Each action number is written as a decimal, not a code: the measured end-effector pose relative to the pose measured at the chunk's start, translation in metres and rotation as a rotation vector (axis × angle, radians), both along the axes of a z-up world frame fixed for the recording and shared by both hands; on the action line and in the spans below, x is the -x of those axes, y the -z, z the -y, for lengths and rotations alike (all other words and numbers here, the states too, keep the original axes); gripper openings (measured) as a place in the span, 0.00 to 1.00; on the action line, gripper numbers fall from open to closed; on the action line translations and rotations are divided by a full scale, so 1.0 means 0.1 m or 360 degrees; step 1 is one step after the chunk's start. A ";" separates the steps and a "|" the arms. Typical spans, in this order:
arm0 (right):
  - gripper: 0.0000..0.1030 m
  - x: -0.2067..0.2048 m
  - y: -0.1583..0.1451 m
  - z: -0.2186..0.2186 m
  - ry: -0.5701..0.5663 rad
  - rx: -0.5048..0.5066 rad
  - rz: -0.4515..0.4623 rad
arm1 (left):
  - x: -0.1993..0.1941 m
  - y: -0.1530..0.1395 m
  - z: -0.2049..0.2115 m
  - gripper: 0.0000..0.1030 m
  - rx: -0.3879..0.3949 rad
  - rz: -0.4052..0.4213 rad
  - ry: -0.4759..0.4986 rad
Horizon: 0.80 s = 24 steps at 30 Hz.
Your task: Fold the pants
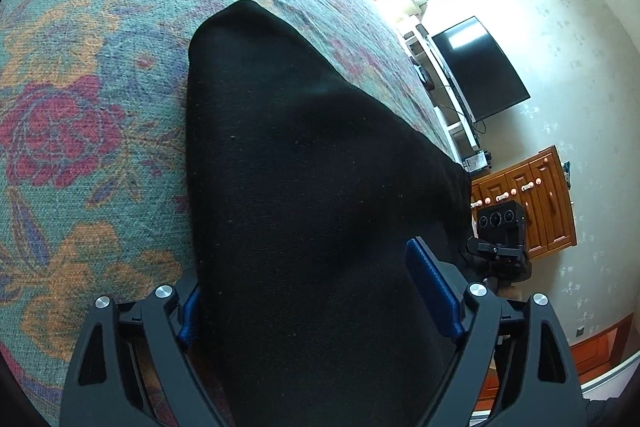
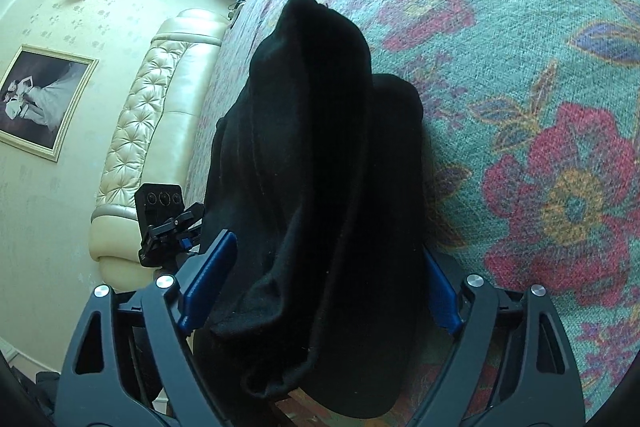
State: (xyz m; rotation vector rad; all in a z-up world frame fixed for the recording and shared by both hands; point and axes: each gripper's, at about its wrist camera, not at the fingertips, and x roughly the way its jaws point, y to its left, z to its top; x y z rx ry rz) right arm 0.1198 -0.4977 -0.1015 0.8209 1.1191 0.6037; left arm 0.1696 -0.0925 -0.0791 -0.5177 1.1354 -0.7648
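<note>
A woven bedspread with red and orange flowers on green covered the bed. Black pants, soft, matte and lint-flecked, lay on it in bunched folds reaching away from both grippers. The left gripper stood wide open, cloth filling the gap between its blue pads. The right gripper was equally spread around the pants.

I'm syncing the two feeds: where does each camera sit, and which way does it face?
Left wrist: on the left gripper, facing along black pants on the floral bedspread; right gripper visible.
Right wrist: on the right gripper, facing the same pants; left gripper visible.
Shared: pants, bedspread.
</note>
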 end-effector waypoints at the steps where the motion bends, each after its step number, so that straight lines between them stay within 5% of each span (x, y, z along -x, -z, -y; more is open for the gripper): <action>1: 0.73 0.01 0.01 0.01 -0.0001 0.0028 -0.0007 | -0.03 -0.01 0.03 0.82 -0.0005 0.0002 0.0008; 4: 0.59 0.02 0.06 0.10 0.0008 0.0044 -0.0021 | -0.06 0.01 0.01 0.84 0.0042 -0.0035 0.0008; 12: 0.47 0.08 0.08 0.11 0.0029 0.0007 -0.0010 | -0.12 0.03 -0.05 0.84 0.0150 -0.0132 -0.0018; 14: 0.45 0.11 0.11 0.15 0.0030 -0.0003 -0.0003 | -0.10 0.03 0.02 0.58 0.0049 -0.0097 0.0020; 17: 0.44 0.11 0.10 0.16 0.0033 -0.0010 0.0002 | -0.10 0.08 -0.02 0.40 0.0046 -0.0107 0.0010; 24: 0.43 0.13 0.11 0.18 0.0044 -0.0021 0.0018 | -0.05 0.01 0.05 0.30 -0.0045 -0.0022 -0.0002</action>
